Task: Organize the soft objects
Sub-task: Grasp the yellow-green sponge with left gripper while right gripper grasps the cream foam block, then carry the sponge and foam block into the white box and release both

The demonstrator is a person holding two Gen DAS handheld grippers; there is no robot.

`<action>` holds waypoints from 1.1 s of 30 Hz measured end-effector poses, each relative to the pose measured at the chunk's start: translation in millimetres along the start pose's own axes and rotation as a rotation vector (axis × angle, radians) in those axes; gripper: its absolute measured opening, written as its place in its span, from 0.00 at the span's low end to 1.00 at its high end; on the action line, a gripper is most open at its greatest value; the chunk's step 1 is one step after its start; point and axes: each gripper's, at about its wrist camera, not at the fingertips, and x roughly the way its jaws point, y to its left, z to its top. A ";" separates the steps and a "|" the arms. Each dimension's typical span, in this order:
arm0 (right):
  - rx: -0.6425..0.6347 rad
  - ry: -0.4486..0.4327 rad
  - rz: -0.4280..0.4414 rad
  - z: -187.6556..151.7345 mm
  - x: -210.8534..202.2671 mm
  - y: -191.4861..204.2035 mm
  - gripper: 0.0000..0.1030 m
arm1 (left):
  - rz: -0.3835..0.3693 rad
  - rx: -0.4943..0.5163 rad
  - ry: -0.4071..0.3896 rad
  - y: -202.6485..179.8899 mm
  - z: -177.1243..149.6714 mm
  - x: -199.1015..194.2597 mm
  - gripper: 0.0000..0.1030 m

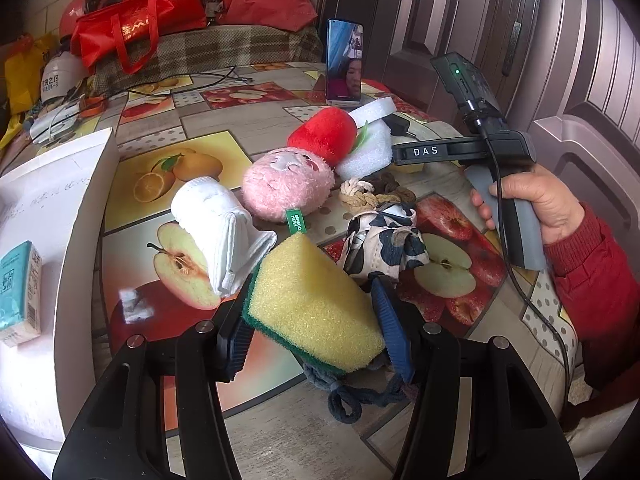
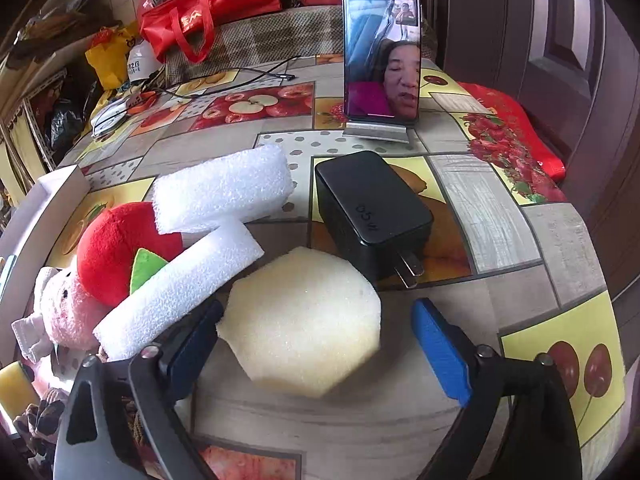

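My left gripper (image 1: 316, 320) is shut on a yellow and green sponge (image 1: 316, 304) and holds it above the table. Beyond it lie a white rolled cloth (image 1: 218, 224), a pink plush (image 1: 286, 184), a red plush apple (image 1: 324, 132), white foam pieces (image 1: 368, 152), a braided rope (image 1: 368, 196), a patterned cloth bundle (image 1: 384, 240) and a dark string (image 1: 352, 396). My right gripper (image 2: 316, 344) is open around a pale yellow foam piece (image 2: 304, 324) lying on the table. White foam blocks (image 2: 224, 188), the apple (image 2: 116, 248) and the pink plush (image 2: 68, 308) lie to its left.
A white box (image 1: 60, 220) with a teal tissue pack (image 1: 20, 292) stands at the left. A black charger (image 2: 372, 208) lies behind the pale foam. A phone on a stand (image 2: 382, 52) stands at the back. Red bags (image 1: 140, 24) and cables (image 2: 240, 76) sit at the far edge.
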 end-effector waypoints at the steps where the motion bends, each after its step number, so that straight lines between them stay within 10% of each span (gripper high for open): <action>1: -0.007 -0.010 0.010 -0.8 -2.5 0.6 0.63 | 0.003 -0.002 -0.002 0.3 0.0 -0.4 0.37; 13: 0.164 -0.293 0.050 -23.7 -65.9 -28.5 0.60 | 0.067 0.014 -0.157 -1.9 -3.2 -27.4 0.33; 20: 0.176 -0.303 0.052 -17.2 -63.0 -25.7 0.60 | 0.101 -0.035 -0.181 6.1 -3.6 -30.2 0.33; 26: 0.130 -0.661 -0.032 -28.2 -122.1 -6.7 0.60 | 0.107 -0.059 -0.188 10.1 -4.1 -31.9 0.33; 33: 0.118 -0.486 0.168 -21.1 -90.4 4.6 0.60 | 0.122 -0.069 -0.206 12.1 -6.0 -36.1 0.33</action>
